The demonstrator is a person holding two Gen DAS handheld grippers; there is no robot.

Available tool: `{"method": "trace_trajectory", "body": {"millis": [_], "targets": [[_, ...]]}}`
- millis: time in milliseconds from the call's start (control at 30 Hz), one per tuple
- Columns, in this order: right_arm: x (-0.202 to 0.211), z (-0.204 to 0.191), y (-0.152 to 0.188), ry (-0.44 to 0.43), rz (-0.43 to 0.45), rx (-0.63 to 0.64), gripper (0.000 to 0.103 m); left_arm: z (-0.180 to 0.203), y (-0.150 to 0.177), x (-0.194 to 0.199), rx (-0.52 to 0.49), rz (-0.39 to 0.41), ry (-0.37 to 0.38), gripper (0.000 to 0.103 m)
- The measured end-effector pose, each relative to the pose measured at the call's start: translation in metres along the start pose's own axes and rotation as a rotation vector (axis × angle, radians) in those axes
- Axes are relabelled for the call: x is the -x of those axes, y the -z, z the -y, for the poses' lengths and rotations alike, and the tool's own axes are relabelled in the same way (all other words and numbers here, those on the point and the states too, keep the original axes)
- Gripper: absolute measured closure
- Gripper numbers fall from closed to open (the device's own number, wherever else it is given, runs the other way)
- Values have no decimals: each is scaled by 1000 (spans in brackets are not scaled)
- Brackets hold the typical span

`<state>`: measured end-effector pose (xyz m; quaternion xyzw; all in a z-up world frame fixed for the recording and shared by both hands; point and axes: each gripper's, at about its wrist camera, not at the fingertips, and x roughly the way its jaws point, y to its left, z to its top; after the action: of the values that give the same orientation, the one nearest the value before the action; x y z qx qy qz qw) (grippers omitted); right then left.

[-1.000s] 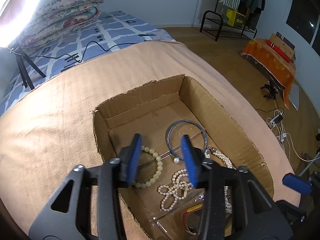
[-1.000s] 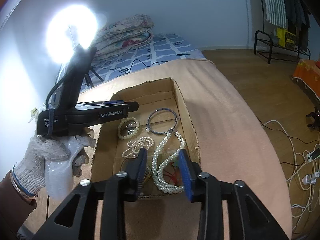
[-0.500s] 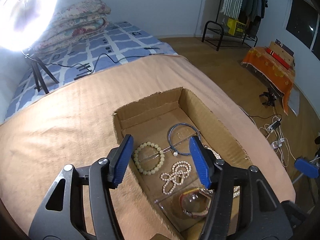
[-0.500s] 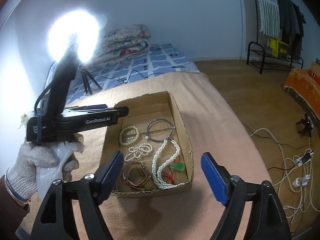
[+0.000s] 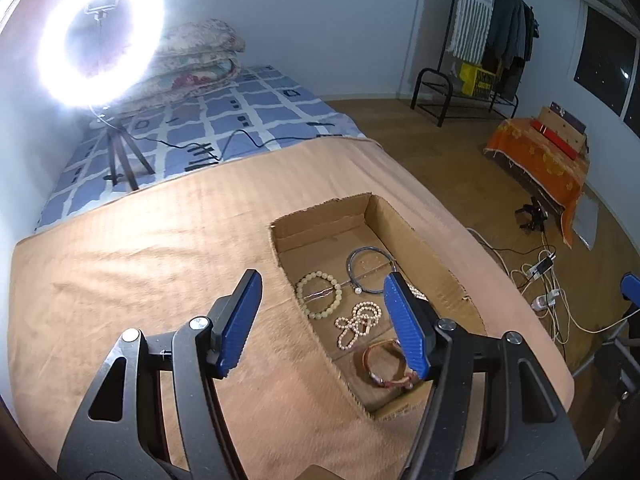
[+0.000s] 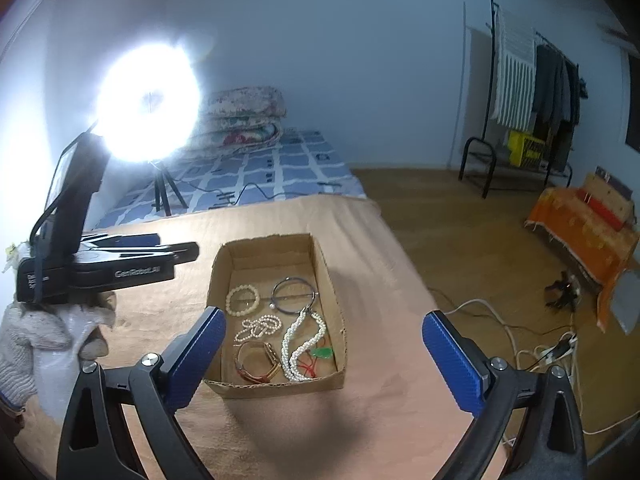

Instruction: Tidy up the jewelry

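1 cardboard box (image 6: 276, 388) holding 5 jewelry pieces, left gripper (image 5: 322, 324) and right gripper (image 6: 322, 364) both empty, jaws opening wide

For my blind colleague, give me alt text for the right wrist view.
A cardboard box on a tan cloth holds bracelets and pearl necklaces. The right gripper hangs above it, its jaws opening and empty, beside a gloved hand with the other gripper.

1. The left wrist camera looks forward and down between its own blue fingers (image 5: 240, 320), fairly near the cardboard box (image 5: 320, 216) on the tan-covered desk (image 5: 140, 260).
2. The right wrist camera sits a bit further back, facing the same way, with the whole cardboard box (image 6: 276, 386) in sight.
3. Both views share the box, the ring light (image 5: 100, 40), the bed (image 5: 248, 112) and the clothes rack (image 6: 520, 92).
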<state>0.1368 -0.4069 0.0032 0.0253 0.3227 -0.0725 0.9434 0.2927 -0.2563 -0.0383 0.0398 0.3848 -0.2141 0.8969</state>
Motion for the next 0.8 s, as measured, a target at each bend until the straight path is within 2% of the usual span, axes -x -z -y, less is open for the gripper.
{"method": "trace_trajectory", "body": {"millis": [167, 267, 400, 500, 567, 700, 800], "targets": [[23, -2, -6, 10, 43, 7, 0, -5, 4, 36, 8, 36, -2, 36], [36, -5, -8, 12, 61, -1, 0, -8, 8, 58, 6, 65, -11, 29], [53, -10, -7, 15, 84, -7, 0, -13, 17, 89, 8, 91, -16, 27], [63, -14, -5, 11, 102, -17, 0, -16, 27, 110, 4, 105, -15, 26], [70, -16, -3, 2, 116, -26, 0, -17, 38, 125, -9, 117, -27, 20], [76, -19, 4, -10, 134, -56, 0, -17, 60, 154, -33, 146, -72, 20], [76, -22, 8, -7, 129, -63, 0, -17, 74, 165, -34, 152, -88, 14]]}}
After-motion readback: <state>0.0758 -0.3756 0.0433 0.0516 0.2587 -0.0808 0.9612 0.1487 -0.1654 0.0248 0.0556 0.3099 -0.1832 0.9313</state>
